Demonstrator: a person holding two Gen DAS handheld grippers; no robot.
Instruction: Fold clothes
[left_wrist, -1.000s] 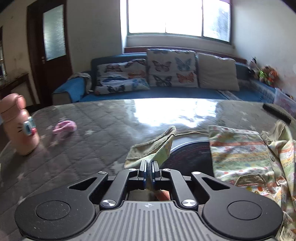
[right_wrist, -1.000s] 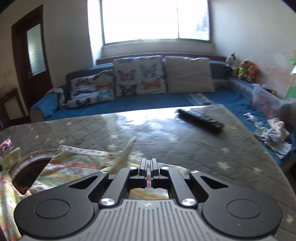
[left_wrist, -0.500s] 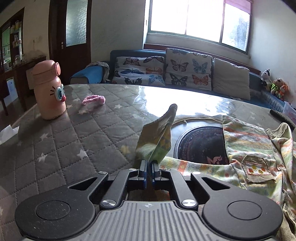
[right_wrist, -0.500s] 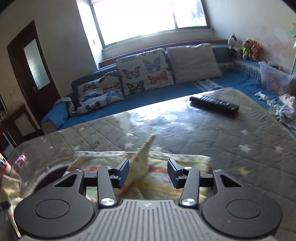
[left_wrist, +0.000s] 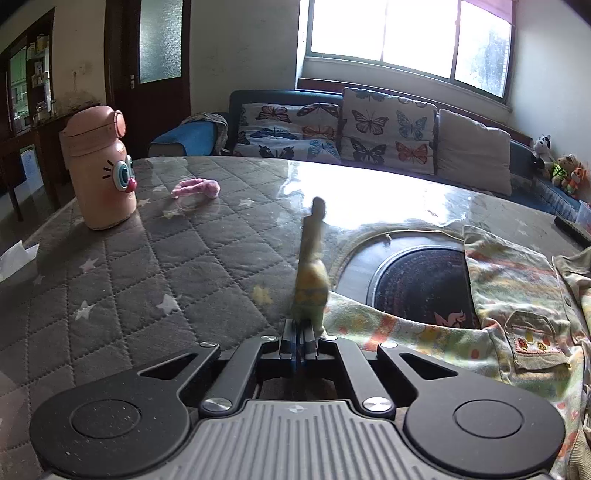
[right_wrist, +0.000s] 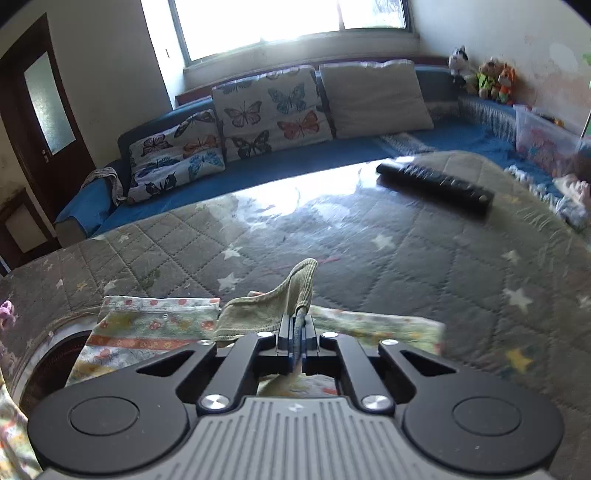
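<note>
A small patterned child's garment lies on the quilted grey table cover; it also shows in the right wrist view. My left gripper is shut on an edge of the garment, and a blurred strip of cloth stands up from the closed jaws. My right gripper is shut on the garment's green ribbed cuff, which rises in a fold just ahead of the jaws.
A pink bottle with a face and a pink hair tie sit at the left. A round dark hotplate is set in the table. A black remote lies at the far right. A sofa with butterfly cushions stands behind.
My right gripper was open half a second ago and has shut on the green cuff. My left gripper has kept its hold and pulled the cloth back and left, so it stands narrower.
</note>
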